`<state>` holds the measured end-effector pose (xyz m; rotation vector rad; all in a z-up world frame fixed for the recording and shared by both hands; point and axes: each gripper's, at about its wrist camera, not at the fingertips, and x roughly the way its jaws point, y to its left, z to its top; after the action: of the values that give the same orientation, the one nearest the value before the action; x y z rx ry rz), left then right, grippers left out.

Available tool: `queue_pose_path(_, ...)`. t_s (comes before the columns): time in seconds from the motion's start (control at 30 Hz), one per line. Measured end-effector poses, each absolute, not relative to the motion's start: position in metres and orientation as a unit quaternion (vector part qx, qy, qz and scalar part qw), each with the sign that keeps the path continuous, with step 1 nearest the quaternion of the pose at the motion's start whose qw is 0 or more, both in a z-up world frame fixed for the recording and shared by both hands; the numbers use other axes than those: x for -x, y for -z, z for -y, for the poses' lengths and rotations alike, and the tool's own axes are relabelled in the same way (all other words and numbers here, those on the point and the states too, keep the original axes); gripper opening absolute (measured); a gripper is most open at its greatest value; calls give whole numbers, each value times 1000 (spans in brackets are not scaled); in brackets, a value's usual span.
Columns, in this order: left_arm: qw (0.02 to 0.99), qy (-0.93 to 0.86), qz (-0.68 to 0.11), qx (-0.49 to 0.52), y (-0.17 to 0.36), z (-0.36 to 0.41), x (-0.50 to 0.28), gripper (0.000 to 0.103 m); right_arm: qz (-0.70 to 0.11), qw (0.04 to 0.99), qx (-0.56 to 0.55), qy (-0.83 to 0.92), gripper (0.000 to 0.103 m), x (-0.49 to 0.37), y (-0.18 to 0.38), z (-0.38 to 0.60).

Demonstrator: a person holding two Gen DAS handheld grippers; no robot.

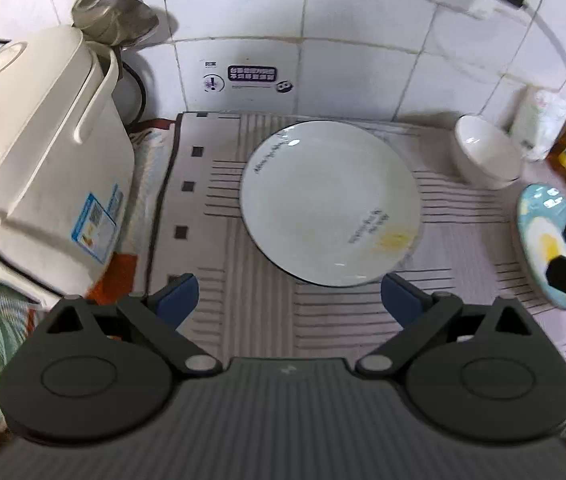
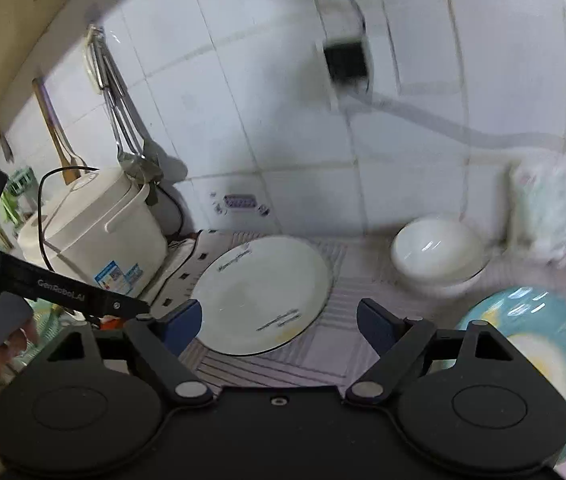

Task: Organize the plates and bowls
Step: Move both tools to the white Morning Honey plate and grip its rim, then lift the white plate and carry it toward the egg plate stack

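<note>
One white plate (image 1: pixel 329 204) lies just ahead of the open-fingered left tool (image 1: pixel 289 300).

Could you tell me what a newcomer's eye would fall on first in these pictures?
First the big white plate lying flat at the middle of the striped mat. Next the blue plate at the mat's right edge, then the white bowl behind it by the tiled wall. Both grippers, left and right, hover open.

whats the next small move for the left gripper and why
Probably ease the left gripper forward so one finger slips under the white plate's near rim: its jaws are open and empty just short of it, and the plate lies flat on the mat.
</note>
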<state>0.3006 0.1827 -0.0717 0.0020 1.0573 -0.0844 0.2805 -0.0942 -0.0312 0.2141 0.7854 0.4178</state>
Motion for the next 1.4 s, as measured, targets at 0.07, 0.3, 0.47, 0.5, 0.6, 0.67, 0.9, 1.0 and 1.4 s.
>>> queue_pose_path(0.07,866,35,-500,-13,82,-185,-308,99,-400,884,-130,-205,85,-293,52,90)
queue_pose_path(0.3,869,20,-495,-1,133,-197,-327,98,-411,867,-199,-201,83,-320,117,66)
queue_pose_path(0.47,870,23,-491,29,152,-205,-345,96,-411,873,-204,-165,76,-333,143,55)
queue_pose_path(0.5,873,25,-486,35,155,-207,-350,96,-409,874,-207,-159,72,-336,147,55)
queue_pose_path(0.6,881,19,-471,40,159,-211,-363,96,-408,878,-205,-144,62,-344,158,54)
queue_pose_path(0.67,885,20,-462,44,160,-212,-371,95,-409,878,-206,-137,57,-349,163,53)
queue_pose_path(0.9,879,42,-470,64,169,-212,-395,68,-417,865,-244,-132,46,-352,175,55)
queue_pose_path(1.0,863,66,-490,101,172,-216,-399,52,-421,858,-264,-132,45,-352,178,58)
queue_pose_path(1.4,852,60,-504,127,186,-221,-403,28,-416,858,-278,-113,15,-361,188,65)
